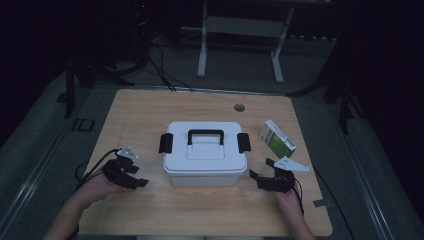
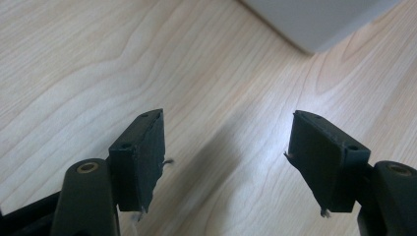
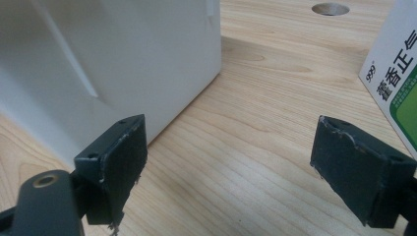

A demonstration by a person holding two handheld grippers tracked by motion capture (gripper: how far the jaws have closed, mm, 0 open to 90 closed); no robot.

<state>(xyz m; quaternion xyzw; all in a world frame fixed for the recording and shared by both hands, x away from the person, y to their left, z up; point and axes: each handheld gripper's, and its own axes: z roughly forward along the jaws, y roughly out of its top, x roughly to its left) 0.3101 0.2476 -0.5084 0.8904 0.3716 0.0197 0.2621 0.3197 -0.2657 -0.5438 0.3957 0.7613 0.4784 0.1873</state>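
Observation:
A white plastic storage box [image 1: 206, 154] with a black handle and two black side latches stands shut at the middle of the wooden table [image 1: 150, 110]. A white and green carton [image 1: 277, 138] lies to its right. My left gripper [image 1: 131, 173] hovers left of the box, open, with bare wood between its jaws; the box's corner [image 2: 319, 19] shows at the top of the left gripper view. On the other side, my right gripper [image 1: 260, 172] is open beside the box's right wall [image 3: 123, 54], and the carton [image 3: 396, 73] sits by its right jaw.
A round cable hole [image 1: 239, 107] sits in the table near the far edge. Behind the table stands a white metal frame [image 1: 240, 40] on a dark floor with cables. A piece of tape [image 1: 322, 203] lies at the table's right front corner.

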